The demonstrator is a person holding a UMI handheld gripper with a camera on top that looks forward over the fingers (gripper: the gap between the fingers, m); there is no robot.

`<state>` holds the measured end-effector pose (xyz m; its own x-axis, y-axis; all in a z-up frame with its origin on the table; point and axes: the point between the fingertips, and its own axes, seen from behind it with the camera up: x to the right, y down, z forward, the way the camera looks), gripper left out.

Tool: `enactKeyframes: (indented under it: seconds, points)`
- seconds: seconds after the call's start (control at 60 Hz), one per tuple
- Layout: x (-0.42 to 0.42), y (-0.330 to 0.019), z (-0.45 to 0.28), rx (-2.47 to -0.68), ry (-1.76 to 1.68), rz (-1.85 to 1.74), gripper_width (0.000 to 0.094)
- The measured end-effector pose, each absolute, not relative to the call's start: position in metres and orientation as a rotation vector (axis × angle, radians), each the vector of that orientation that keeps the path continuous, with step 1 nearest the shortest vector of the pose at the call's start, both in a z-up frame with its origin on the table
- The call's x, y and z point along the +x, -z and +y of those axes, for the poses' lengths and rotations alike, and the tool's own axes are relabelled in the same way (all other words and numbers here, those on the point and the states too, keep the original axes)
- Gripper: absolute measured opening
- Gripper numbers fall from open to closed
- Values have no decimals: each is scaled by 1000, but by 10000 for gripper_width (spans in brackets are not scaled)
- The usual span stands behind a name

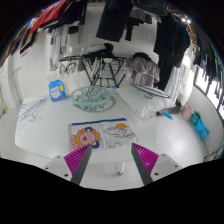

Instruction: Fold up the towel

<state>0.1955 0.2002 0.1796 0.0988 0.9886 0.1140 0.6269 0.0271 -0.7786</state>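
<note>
A small white towel point(103, 134) with a colourful cartoon print lies flat on the white table point(50, 130), just ahead of my fingers. My gripper point(112, 160) is open and holds nothing. Its two fingers with magenta pads point(79, 160) stand wide apart, one at each near corner of the towel. The towel's near edge lies between the fingertips.
A glass plate point(94, 97) stands beyond the towel, with a blue cup point(56, 90) to its left. Blue items point(195, 122) lie at the right. A wire rack point(104, 68) and hanging dark clothes point(160, 35) stand at the back.
</note>
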Motion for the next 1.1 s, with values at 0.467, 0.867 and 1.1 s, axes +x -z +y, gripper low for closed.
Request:
enactKeyframes:
  seconds: [0.467,0.867,1.1]
  points:
    - [157,-132,25,-1542,-794,-1824,854]
    - [53,-29,11,-1551,-790,-1784,849]
    - [18,12,12,-1547,-813,-1800,638]
